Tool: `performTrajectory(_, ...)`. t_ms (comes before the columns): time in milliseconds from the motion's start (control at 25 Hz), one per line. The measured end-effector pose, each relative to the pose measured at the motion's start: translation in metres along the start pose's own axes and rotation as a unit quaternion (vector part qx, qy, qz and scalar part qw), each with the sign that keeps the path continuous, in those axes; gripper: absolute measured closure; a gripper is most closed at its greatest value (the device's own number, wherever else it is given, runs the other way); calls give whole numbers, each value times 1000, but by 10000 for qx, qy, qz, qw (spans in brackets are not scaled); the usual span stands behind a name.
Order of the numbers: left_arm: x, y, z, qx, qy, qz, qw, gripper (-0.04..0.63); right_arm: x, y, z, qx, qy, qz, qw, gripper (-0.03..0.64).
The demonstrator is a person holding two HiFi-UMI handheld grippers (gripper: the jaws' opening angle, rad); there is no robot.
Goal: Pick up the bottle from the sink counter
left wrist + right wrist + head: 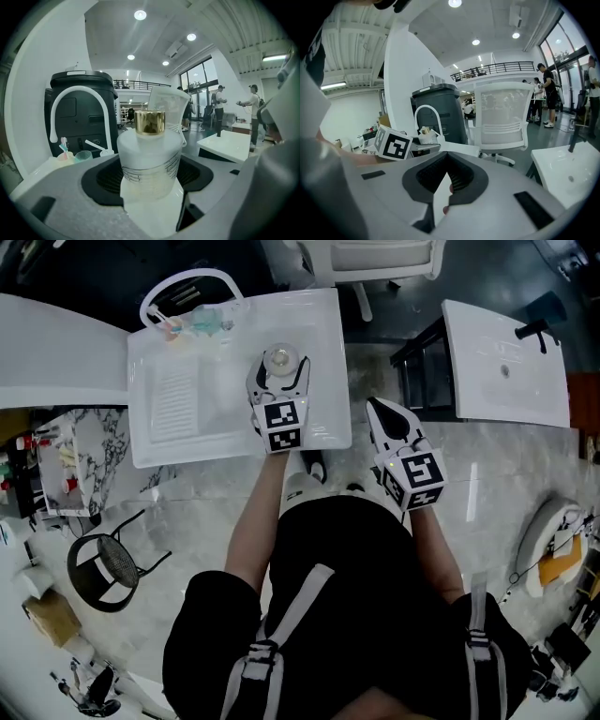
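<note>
Your white sink counter [323,324] stands on a marbled floor [487,493], with an arched faucet [187,279] and a toothbrush cup [178,324] at its far left. Your left gripper [279,373] is clamped on the frosted, gold-capped bottle [280,359] over the counter's right part. Your right gripper [380,412] hangs beside the counter, jaws pressed together and empty. A second white basin [506,371] sits farther right.
</note>
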State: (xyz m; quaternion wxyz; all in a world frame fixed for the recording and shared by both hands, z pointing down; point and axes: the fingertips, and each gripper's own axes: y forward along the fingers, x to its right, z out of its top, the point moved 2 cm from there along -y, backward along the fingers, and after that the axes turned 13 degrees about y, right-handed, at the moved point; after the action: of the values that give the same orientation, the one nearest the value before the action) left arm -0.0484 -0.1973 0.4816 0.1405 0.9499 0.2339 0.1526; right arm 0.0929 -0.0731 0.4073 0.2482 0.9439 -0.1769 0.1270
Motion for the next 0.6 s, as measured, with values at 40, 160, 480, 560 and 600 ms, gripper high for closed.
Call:
performTrajectory(40,5,-7,2,5,0,6,10000,270,-1,-5,-2,-2,-14,48,10000,614)
performTrajectory(160,19,-30,6,15,-68,1,10000,272,-5,-21,-10,11,-40,202,9998,614)
performTrajectory(480,64,-97,23,122,-312,-103,9994,271,-3,-77,-35,-34,-4,307,9995,614)
performTrajectory(560,77,-116,25,93,-363,-140,9992,272,-3,-96,-39,7,-36,272,9996,614)
performTrajectory(600,83,-126,26,88,-380,-160,9991,272,-3,-105,-40,42,-66,283,9996,614)
